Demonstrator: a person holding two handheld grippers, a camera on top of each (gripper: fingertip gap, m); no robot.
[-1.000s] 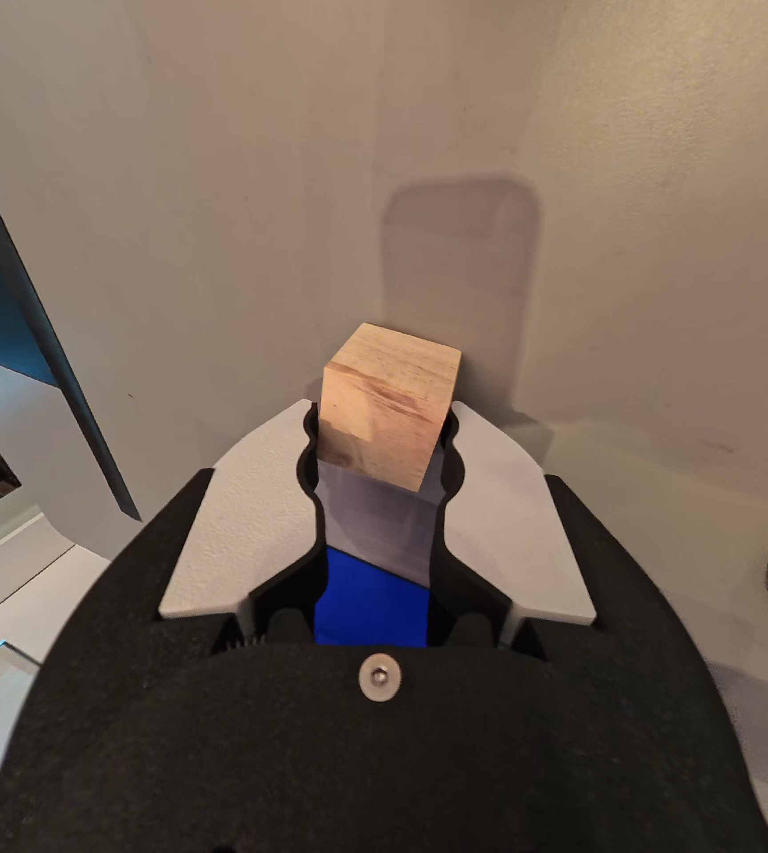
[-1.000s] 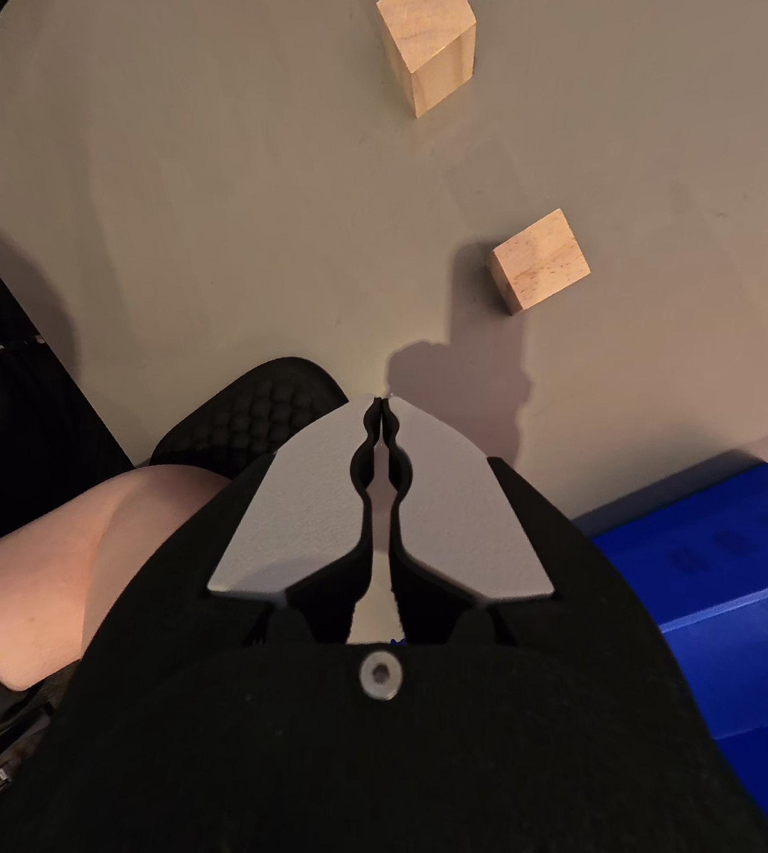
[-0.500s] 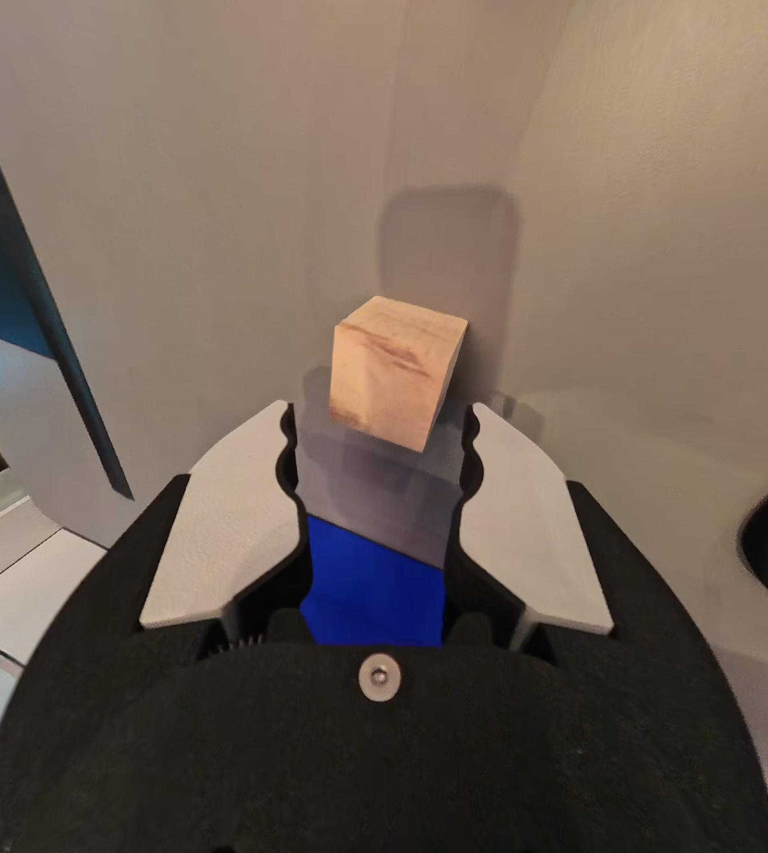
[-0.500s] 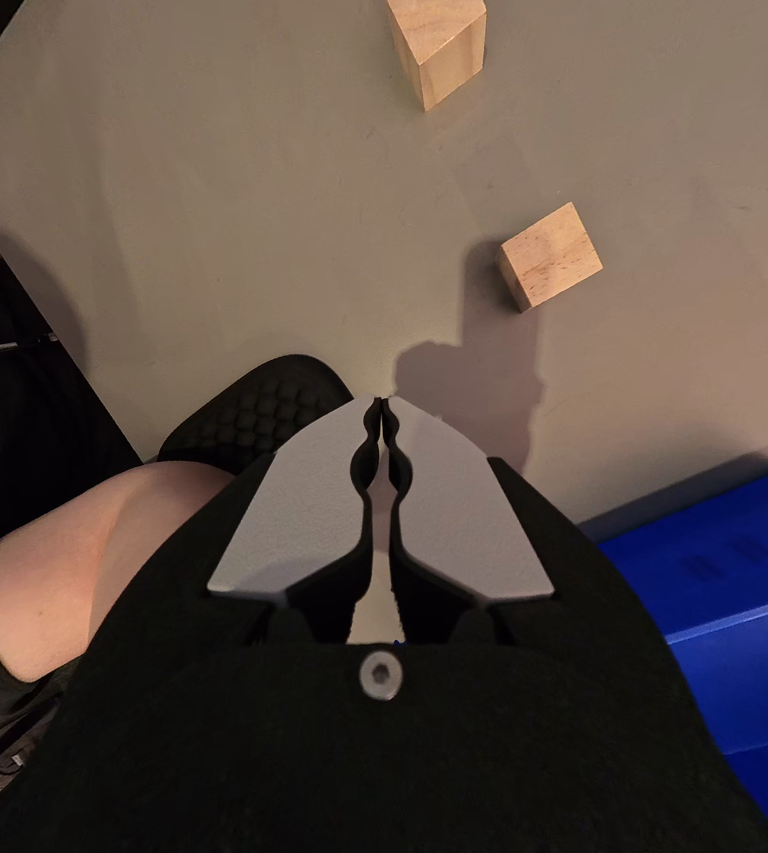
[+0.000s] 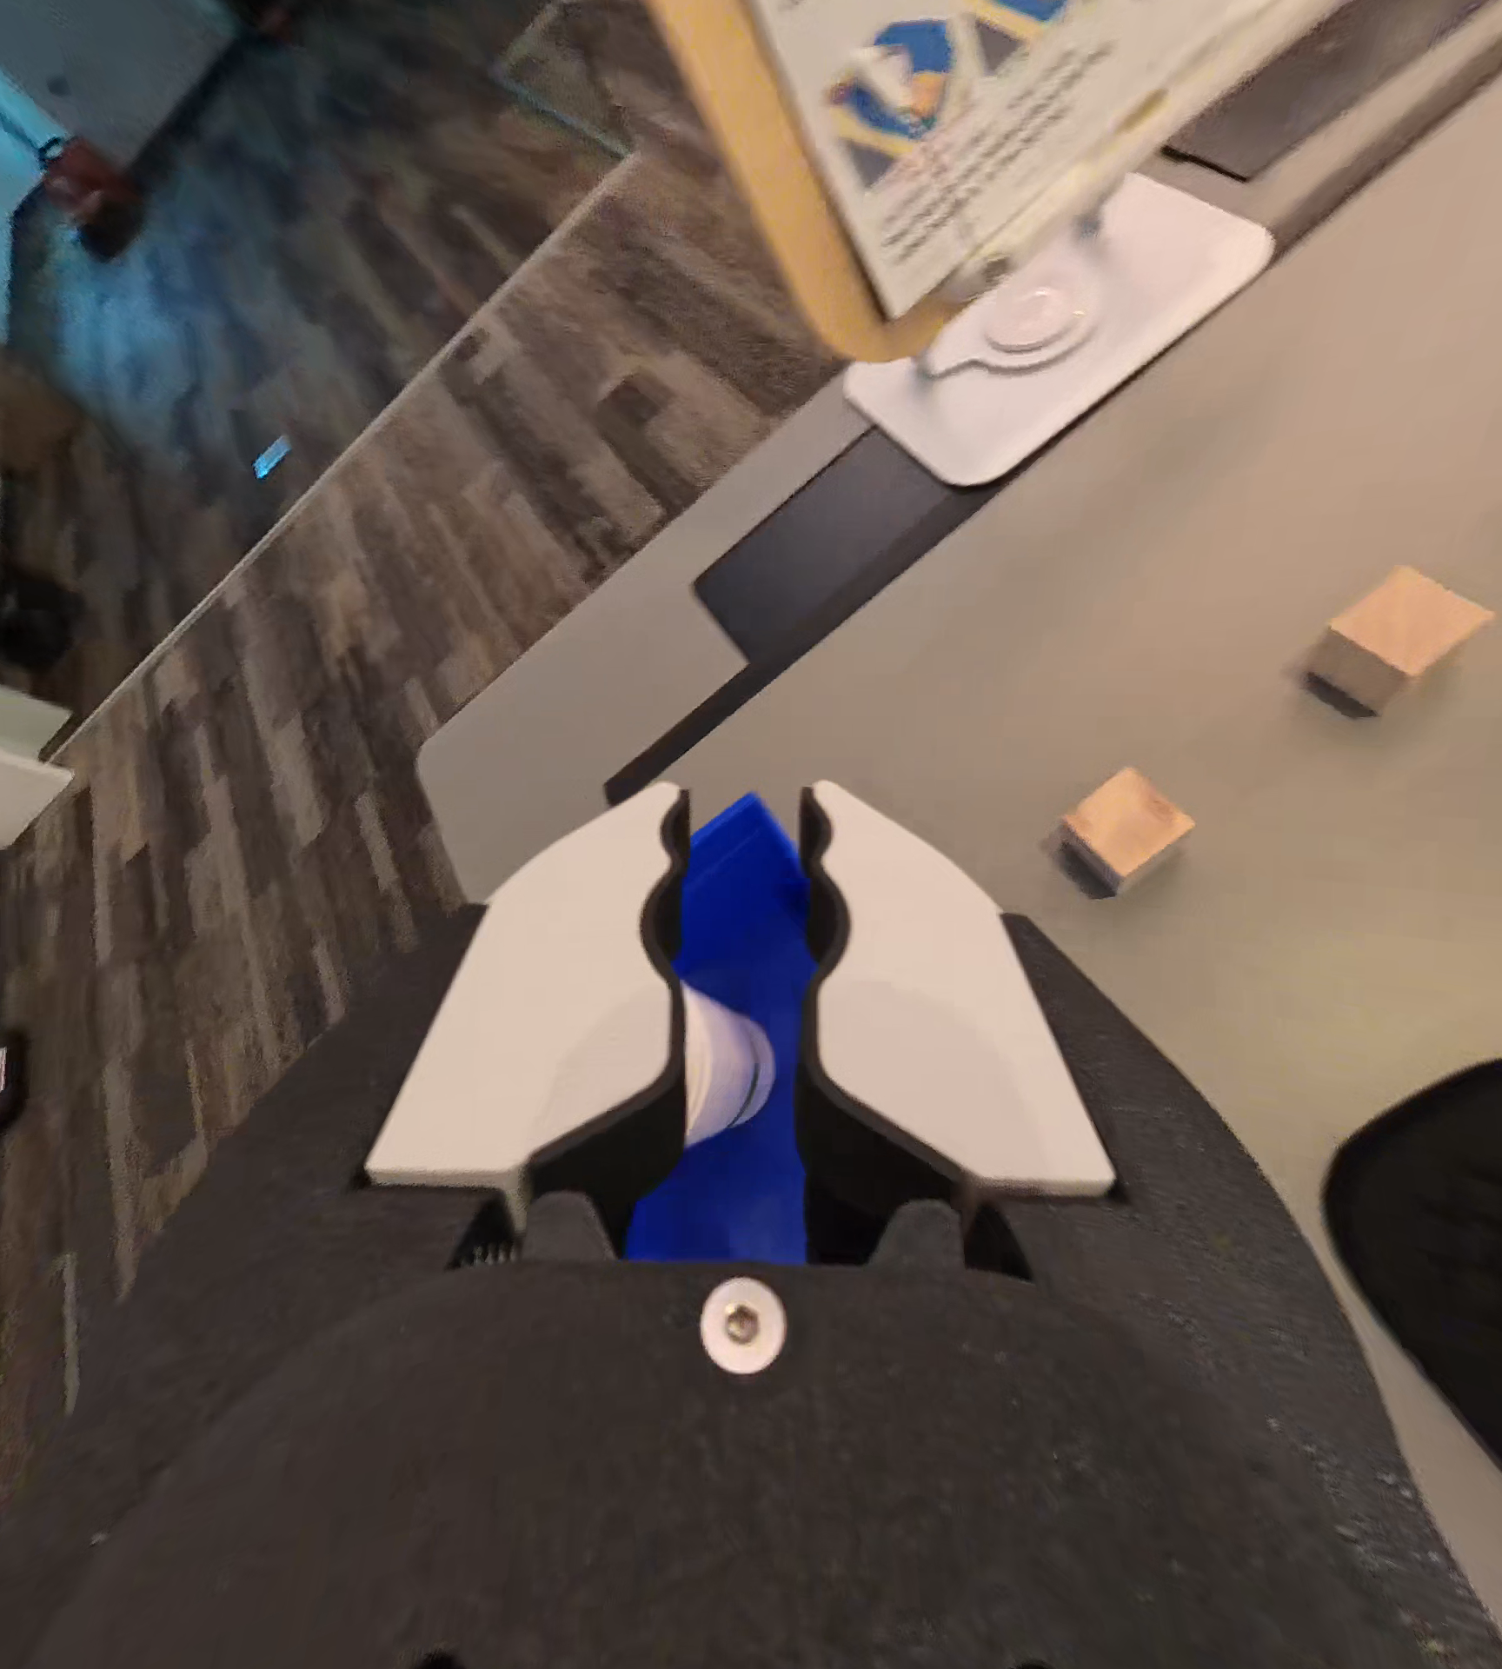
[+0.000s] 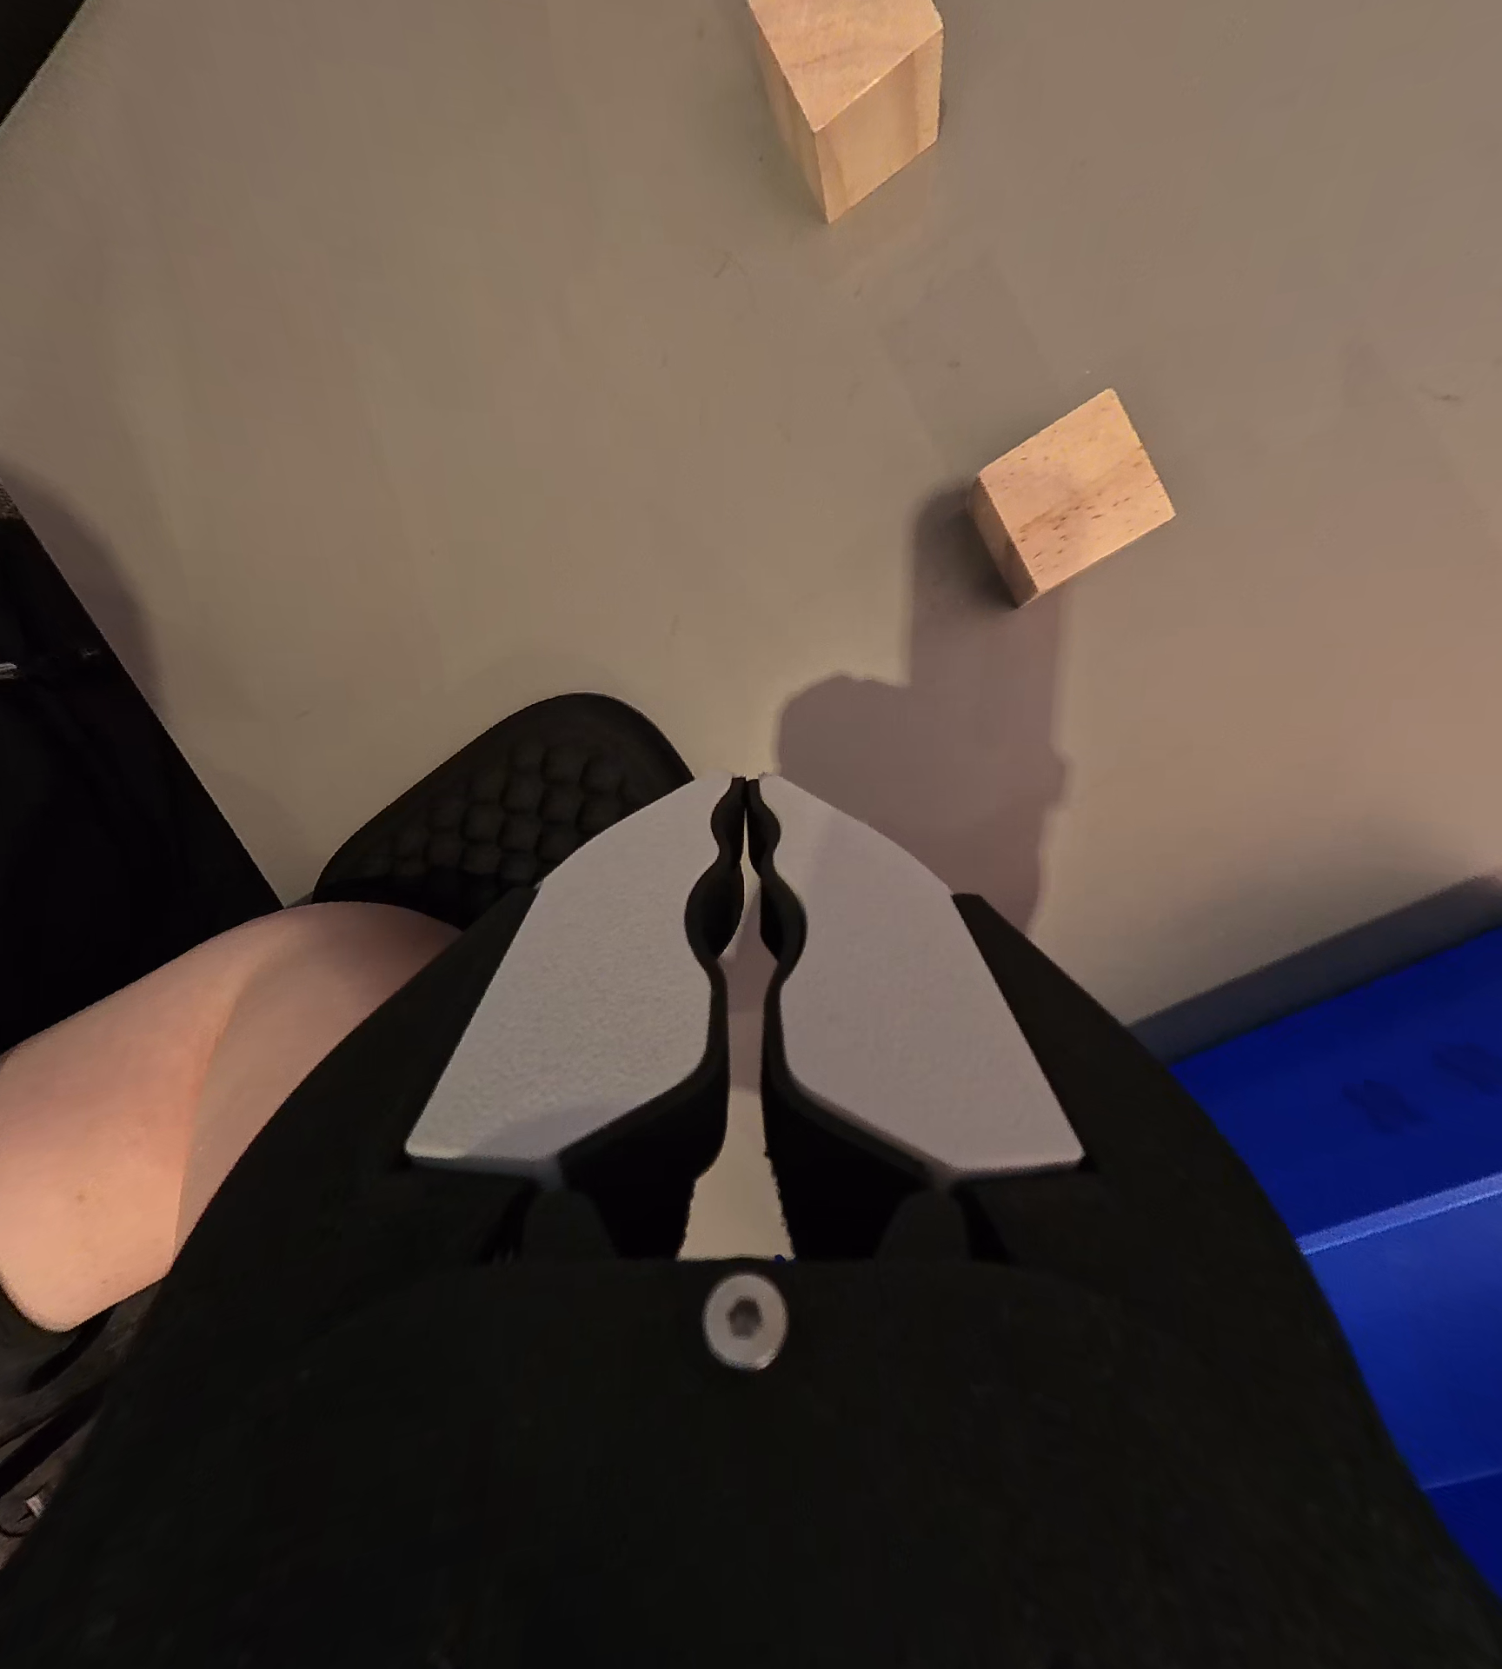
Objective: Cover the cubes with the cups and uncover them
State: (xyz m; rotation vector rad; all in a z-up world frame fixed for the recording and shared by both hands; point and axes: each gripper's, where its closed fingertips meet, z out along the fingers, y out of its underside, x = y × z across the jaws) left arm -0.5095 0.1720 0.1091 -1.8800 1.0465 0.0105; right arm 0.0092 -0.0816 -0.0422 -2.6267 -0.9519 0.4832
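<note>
The left view has swung away since half a second ago: then a cube sat close ahead between the spread fingers, now the left gripper [image 5: 743,799] hangs over a blue bin [image 5: 734,903] with a white cup [image 5: 725,1066] seen through the gap. Its fingers are apart with nothing between them, a narrower gap than before. Two cubes lie to its right on the table [image 5: 1271,542]: a near cube [image 5: 1122,831] and a far cube [image 5: 1398,637], well apart. A stand [image 5: 1063,334] and wood floor [image 5: 278,632] show beyond, blurred.

The right view has barely changed. The right gripper [image 6: 746,784] has its tips together, empty, above the table edge. It too shows two cubes, plus the bin at lower right and a knee [image 6: 142,1111] at lower left. One cup is in view.
</note>
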